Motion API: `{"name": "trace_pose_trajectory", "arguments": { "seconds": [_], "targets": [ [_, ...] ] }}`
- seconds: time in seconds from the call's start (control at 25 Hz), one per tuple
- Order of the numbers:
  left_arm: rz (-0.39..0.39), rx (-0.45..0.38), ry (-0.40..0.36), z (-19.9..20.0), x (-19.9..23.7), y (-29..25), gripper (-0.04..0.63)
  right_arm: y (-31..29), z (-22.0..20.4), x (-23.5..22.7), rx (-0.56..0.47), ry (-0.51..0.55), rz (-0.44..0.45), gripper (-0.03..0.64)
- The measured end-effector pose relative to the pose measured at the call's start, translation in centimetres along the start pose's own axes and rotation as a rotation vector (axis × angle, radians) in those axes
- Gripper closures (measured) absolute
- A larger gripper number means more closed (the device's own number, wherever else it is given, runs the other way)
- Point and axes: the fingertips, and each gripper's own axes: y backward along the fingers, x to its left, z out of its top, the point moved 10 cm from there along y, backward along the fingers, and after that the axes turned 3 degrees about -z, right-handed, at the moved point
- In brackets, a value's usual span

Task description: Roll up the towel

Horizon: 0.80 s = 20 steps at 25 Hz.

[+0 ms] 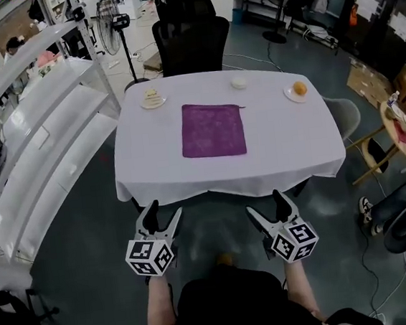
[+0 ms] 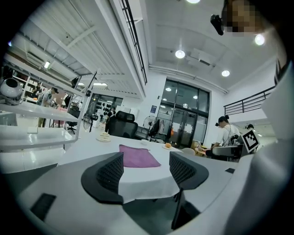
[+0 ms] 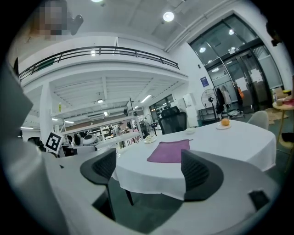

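Observation:
A purple towel lies flat and unrolled in the middle of the white-clothed table. The same towel shows in the left gripper view, and the towel in the right gripper view, beyond the jaws. My left gripper hangs below the table's near edge, off the table, jaws apart with nothing between them. At the same height to its right, my right gripper is likewise open and empty. Both are well short of the towel.
On the far side of the table stand a plate with food, a small white bowl and a plate with an orange. A black office chair stands behind the table. White shelving runs along the left; a stool is at the right.

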Motion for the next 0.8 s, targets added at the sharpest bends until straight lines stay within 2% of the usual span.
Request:
{"name": "trace_pose_trajectory", "arguments": {
  "seconds": [0.4,0.8],
  "targets": [
    [0.0,0.014,0.004,0.1,0.2,-4.0,0.275,-3.1,0.8,-2.6,0.019,0.001,0.031,0.169],
    [0.026,-0.015,0.035,-1.3,-1.6,-4.2,0.275,-2.6,-0.1,-4.4,0.046,-0.004,0.06,0.169]
  ]
}}
